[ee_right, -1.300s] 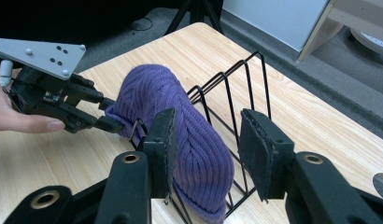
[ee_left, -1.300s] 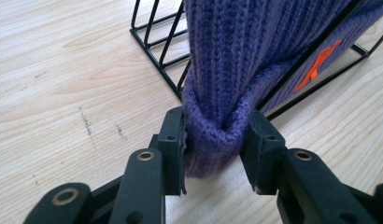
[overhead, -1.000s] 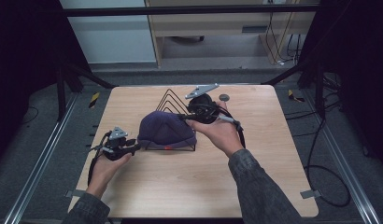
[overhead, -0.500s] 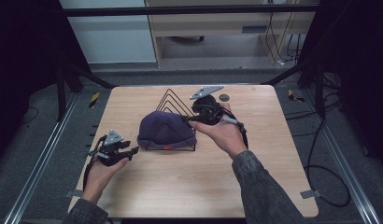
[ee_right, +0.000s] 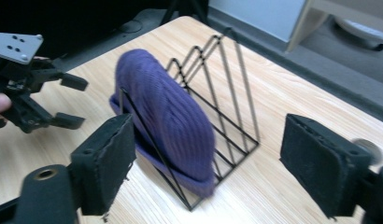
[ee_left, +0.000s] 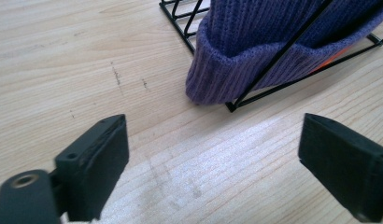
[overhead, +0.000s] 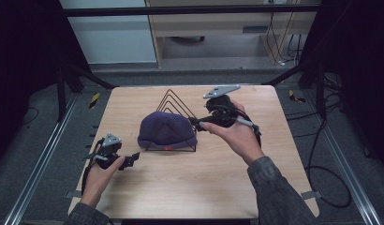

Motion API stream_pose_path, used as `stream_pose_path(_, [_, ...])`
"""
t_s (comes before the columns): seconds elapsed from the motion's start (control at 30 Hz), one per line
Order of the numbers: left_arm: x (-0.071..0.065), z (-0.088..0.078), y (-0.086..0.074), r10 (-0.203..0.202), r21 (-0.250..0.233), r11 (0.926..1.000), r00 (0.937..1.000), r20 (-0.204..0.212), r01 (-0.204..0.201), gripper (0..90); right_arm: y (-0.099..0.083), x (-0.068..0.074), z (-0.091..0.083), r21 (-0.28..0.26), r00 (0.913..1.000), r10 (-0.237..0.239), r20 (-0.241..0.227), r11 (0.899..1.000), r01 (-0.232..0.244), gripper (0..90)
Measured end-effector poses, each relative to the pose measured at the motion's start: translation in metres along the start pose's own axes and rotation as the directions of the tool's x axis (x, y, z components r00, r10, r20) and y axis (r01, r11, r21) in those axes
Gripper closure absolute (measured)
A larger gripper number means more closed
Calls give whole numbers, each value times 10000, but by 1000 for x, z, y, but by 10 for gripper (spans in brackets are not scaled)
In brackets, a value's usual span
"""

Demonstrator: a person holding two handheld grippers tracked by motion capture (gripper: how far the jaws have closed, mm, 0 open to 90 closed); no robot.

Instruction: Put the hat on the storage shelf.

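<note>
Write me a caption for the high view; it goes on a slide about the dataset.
A purple beanie slotted in a black wire rack, with open left gripper and right gripper on either side.

No legible text, label, brand name, number or sign is present in any view. The purple ribbed knit beanie (overhead: pixel 166 130) carries a small orange patch at its lower edge, visible in the high view and in the left gripper view; any marking on that patch is too small to read. The black wire triangular rack (overhead: pixel 177 104) and the light wooden counter (overhead: pixel 190 178) bear no printing. The yellow-and-black striped strips on the floor (overhead: pixel 94 100) at either side of the counter are hazard-pattern markings without characters. The grey three-cornered plate (ee_right: pixel 14 46) seen in the right gripper view shows holes only, no lettering.
</note>
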State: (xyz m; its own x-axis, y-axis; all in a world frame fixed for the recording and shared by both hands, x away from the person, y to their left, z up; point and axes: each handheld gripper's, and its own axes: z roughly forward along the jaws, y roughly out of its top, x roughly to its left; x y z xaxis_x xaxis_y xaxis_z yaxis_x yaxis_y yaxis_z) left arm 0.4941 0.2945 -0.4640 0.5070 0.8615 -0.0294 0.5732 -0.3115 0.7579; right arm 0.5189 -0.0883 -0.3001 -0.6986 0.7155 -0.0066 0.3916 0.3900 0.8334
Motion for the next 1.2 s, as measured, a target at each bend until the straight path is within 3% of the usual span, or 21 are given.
stream_pose_path(0.2, [0,-3,-4,-134,-6,9999,9998,-115,134,61,-17,-18,-32,-323,9974,296,653,9991,-276,116])
stream_pose_path(0.3, [1,-3,-5,-96,66,9999,9999,-102,97,60,-27,-28,-46,-472,9961,446,764,9980,-410,99])
stream_pose_path(0.57, [2,0,-6,39,259,9997,9997,-231,-33,59,-61,-55,-65,-502,9893,913,1141,9950,-860,80])
stream_pose_path(1.0, [4,3,-7,251,328,9992,9993,-262,-243,59,-135,-86,-57,115,9668,1869,1742,9814,-1918,118])
stream_pose_path(1.2, [5,6,-9,295,816,9963,9991,-318,-268,56,-165,-88,-40,457,9622,2119,1710,9738,-2226,139])
